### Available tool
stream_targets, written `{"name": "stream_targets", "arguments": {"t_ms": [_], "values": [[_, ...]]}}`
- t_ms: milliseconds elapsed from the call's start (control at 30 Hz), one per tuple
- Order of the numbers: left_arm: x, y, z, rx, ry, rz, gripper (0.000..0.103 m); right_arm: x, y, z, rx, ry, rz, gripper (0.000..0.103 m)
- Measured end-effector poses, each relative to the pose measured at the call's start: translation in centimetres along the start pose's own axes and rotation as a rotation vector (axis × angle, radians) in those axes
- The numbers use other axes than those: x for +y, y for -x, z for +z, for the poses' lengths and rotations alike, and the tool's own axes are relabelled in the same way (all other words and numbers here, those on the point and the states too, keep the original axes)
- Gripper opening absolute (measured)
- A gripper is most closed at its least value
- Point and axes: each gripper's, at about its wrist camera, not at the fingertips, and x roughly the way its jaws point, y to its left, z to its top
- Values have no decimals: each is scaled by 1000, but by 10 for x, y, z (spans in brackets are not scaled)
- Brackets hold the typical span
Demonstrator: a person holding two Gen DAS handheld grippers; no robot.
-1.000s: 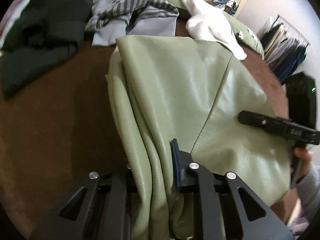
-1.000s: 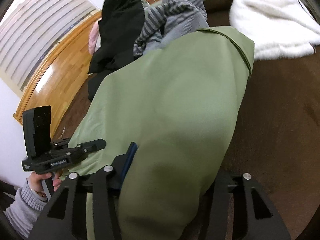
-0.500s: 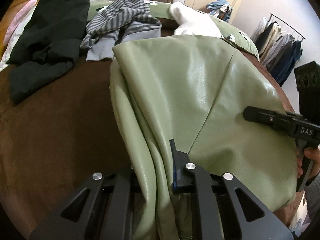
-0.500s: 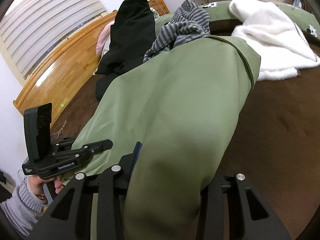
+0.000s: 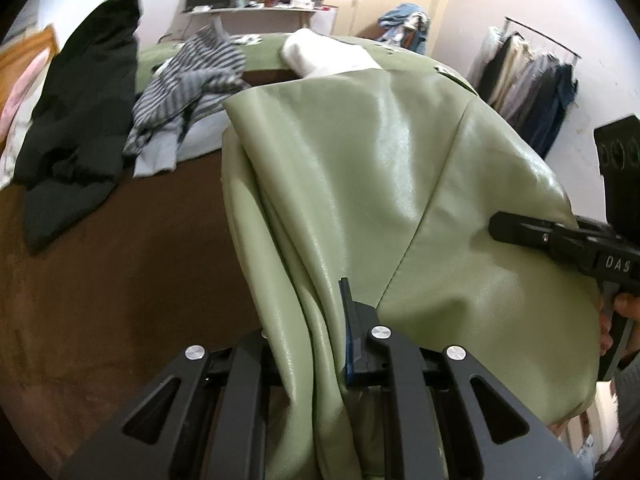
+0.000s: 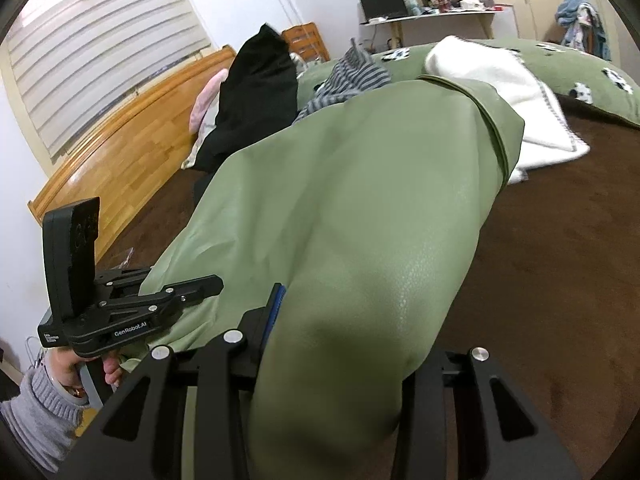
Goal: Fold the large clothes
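A large pale green leather-like garment [image 5: 392,184] hangs raised over the brown bed cover [image 5: 120,280], its far end resting on the bed. My left gripper [image 5: 316,332] is shut on its bunched left edge. My right gripper [image 6: 344,320] is shut on the right side of the same garment [image 6: 360,208]; one finger is hidden under the cloth. Each gripper shows in the other's view: the right one [image 5: 560,236] and the left one [image 6: 160,300].
On the bed behind lie a black garment [image 5: 76,120], a grey striped top [image 5: 188,84] and a white fleece [image 6: 504,92]. A wooden headboard [image 6: 120,152] is at the left. A clothes rack [image 5: 532,80] stands at the right wall, a desk [image 5: 256,12] at the back.
Both grippers have lifted the near end of the green garment and tilted upward; more of the room shows now. The grips have not changed.
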Motion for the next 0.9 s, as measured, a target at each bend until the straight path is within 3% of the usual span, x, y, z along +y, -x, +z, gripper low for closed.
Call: {"name": "stream_targets", "arguments": {"t_ms": [533, 900], "values": [[-146, -11, 27, -1, -154, -148, 15, -84, 141, -39, -95, -100, -152, 36], [-271, -21, 40, 6, -257, -288, 15, -152, 255, -80, -161, -200, -296, 36]]}}
